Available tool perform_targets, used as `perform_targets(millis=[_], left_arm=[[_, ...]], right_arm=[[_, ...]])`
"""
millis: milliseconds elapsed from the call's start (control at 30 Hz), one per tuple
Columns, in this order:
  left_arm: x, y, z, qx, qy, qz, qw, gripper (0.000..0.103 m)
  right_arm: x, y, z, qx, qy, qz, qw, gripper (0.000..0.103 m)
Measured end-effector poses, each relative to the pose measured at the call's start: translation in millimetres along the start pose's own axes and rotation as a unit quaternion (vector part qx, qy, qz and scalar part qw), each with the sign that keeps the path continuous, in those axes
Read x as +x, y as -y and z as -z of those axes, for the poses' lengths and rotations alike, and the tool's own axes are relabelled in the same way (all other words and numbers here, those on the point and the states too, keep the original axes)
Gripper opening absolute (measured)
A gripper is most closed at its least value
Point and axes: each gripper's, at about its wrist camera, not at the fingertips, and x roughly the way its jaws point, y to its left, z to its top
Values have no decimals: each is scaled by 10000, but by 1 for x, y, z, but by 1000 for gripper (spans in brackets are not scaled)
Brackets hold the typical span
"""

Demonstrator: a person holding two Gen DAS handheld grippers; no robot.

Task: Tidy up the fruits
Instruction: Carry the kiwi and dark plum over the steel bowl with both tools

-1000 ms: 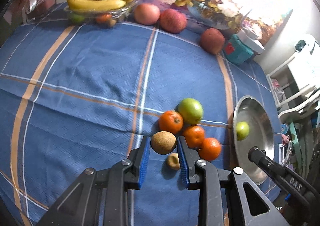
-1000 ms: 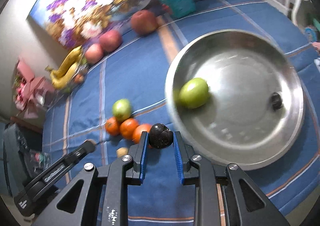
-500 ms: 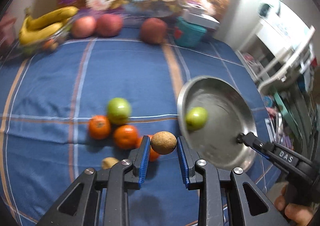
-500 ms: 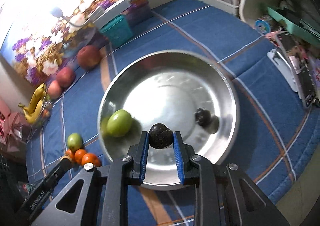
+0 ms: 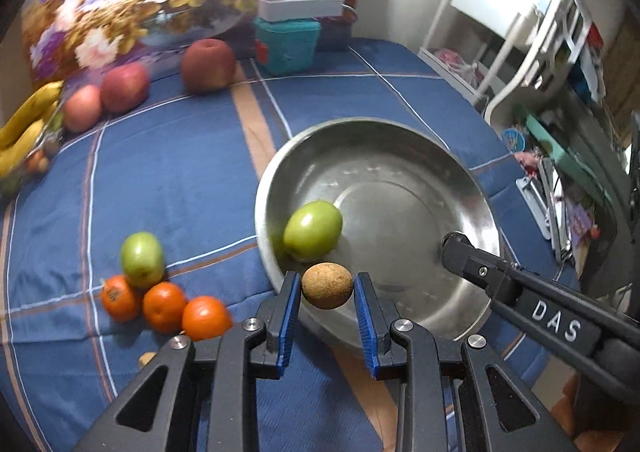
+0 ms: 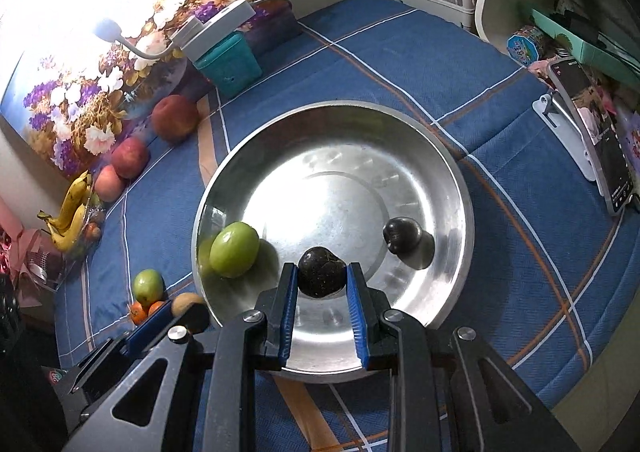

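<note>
My left gripper (image 5: 327, 286) is shut on a brown kiwi (image 5: 327, 285) and holds it over the near rim of the steel bowl (image 5: 400, 132). A green apple (image 5: 313, 230) lies inside the bowl at its left. My right gripper (image 6: 322, 277) is shut on a dark round fruit (image 6: 321, 271) above the near part of the bowl (image 6: 332, 110). A second dark fruit (image 6: 402, 235) lies in the bowl at the right, and the green apple (image 6: 235, 249) at the left.
On the blue cloth left of the bowl lie a green apple (image 5: 142, 259) and three oranges (image 5: 163, 306). Red apples (image 5: 207, 65), bananas (image 5: 24, 124), a teal box (image 5: 287, 44) and a flower picture stand at the back. A phone (image 6: 592, 136) stands at the right.
Both grippers have moved further over the bowl with their fruits. The left gripper carried the kiwi from the orange cluster to the bowl's rim.
</note>
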Motion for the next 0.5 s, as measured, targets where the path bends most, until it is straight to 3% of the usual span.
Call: perform_targets(millis=[500], left_arm=[[35, 9, 8, 104, -168, 15, 9998, 30]], right_arm=[[25, 4, 1, 80, -338, 200, 9992, 26]])
